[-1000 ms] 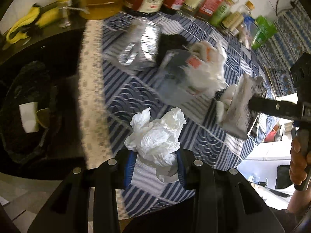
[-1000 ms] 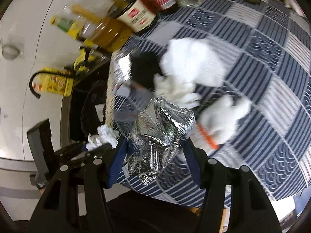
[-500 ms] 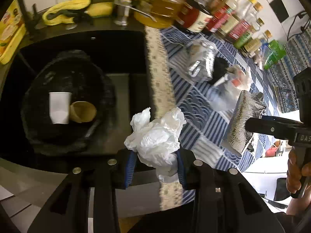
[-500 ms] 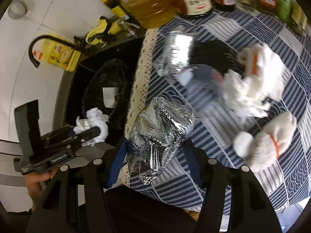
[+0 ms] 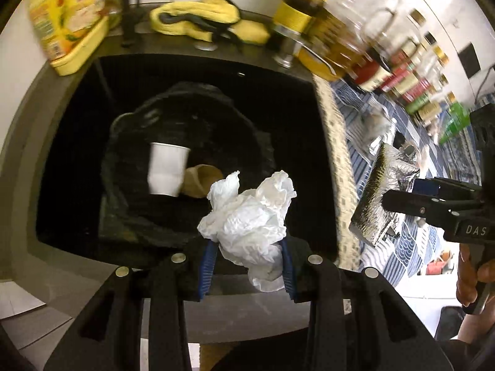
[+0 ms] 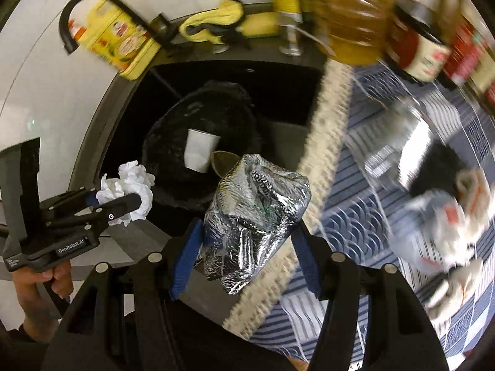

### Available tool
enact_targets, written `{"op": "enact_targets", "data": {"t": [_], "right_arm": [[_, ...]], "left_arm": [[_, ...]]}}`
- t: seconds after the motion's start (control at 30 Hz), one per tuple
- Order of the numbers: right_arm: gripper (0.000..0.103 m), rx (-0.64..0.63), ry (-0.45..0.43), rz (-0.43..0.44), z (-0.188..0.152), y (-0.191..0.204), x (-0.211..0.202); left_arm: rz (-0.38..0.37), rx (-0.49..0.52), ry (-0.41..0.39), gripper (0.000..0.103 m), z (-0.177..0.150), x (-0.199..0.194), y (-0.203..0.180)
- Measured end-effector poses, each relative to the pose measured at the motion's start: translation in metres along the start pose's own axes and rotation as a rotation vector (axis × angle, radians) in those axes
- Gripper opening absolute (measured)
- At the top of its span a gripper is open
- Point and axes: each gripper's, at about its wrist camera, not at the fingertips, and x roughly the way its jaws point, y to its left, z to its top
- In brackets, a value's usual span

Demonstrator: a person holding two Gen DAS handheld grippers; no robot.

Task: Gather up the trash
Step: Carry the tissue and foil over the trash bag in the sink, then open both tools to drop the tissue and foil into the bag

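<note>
Left wrist, L gripper (image 5: pixel 247 266) angled down, gripping tissue (image 5: pixel 247 216)

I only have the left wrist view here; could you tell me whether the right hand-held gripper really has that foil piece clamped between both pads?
Observer: Yes. In the right wrist view the crumpled foil wrapper sits between both blue pads of the right hand-held gripper.
Operator: Thank you. Is it over the bag yet?
Observer: Not quite; from that view the wrapper hangs by the tablecloth's lace edge, beside the black trash bag in the sink.
Operator: Any trash left on the table?
Observer: Yes, white crumpled pieces with orange marks lie on the blue cloth, blurred.
</note>
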Motion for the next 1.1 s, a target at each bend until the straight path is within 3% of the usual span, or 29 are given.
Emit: {"op": "enact_targets", "data": {"t": [0.57,1.1], "right_arm": [[0.059,-0.155,0.076,0.002,0.082,0.081,0.067],[0.060,-0.125,0.146,-0.003,0.113,0.086,0.107]], "left_arm": [[0.021,-0.110,-0.026,0.035,0.027,-0.007,0.072],[-0.026,-0.150,0.039,0.037,0.051,0.026,0.102]]}}
